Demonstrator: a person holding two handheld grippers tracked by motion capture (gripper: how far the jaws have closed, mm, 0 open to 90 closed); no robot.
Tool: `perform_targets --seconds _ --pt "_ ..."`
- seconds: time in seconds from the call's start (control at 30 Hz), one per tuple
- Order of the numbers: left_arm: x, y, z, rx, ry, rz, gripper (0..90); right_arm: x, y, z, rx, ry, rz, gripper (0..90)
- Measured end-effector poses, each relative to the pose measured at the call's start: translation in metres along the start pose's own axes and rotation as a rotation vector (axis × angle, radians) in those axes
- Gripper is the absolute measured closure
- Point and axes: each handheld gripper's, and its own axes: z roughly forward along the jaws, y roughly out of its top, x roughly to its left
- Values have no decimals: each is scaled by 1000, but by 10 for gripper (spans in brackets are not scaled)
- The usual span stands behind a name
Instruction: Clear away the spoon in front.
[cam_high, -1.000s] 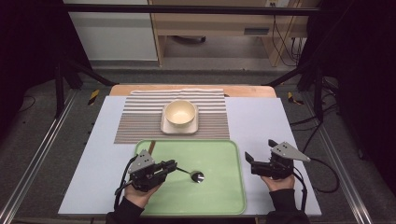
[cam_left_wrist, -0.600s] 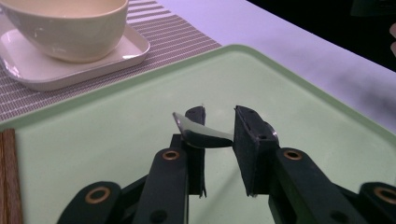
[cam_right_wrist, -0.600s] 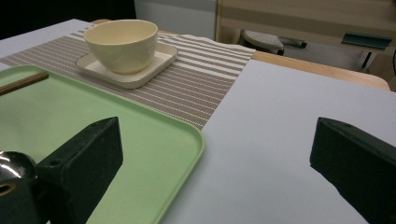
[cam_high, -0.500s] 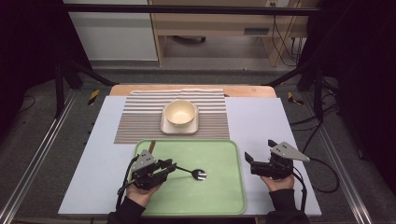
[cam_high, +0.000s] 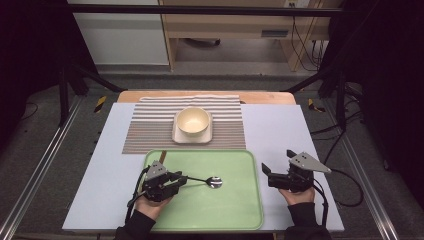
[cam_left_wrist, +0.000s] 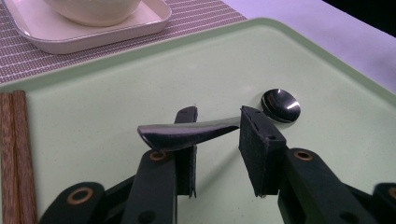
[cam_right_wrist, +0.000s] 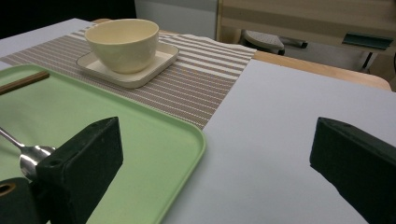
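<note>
Lying on the green tray (cam_high: 235, 210), the metal spoon (cam_high: 206, 180) had its bowl on the tray floor near the middle and its handle pointing to the left claw (cam_high: 181, 180). In the left gripper view the handle end passed between the two black jaws and lay against the left pad (cam_left_wrist: 187, 140), while the right pad (cam_left_wrist: 254, 149) stood just beside it with a small gap; the jaws had just been opening, so the spoon was between them but not pressed. The person's left hand (cam_high: 150, 205) held this claw over the tray's left part. A pair of brown chopsticks (cam_left_wrist: 14, 154) lay at the tray's left edge.

The right claw (cam_high: 266, 173) rested on the grey table (cam_high: 280, 130) just beside the tray's right rim, its jaws wide apart with nothing between them. Behind the tray, a cream bowl (cam_high: 193, 121) stood on a square plate (cam_high: 176, 136), which sat on a striped mat (cam_high: 150, 125).
</note>
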Motion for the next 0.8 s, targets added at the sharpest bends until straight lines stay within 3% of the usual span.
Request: perform_targets --seconds 0.67,0.8 --pt "1 -9 13 149 46 -1 622 0 0 0 2 -2 2 29" --pt "1 -9 11 160 53 -2 625 0 0 -1 -1 -1 3 29"
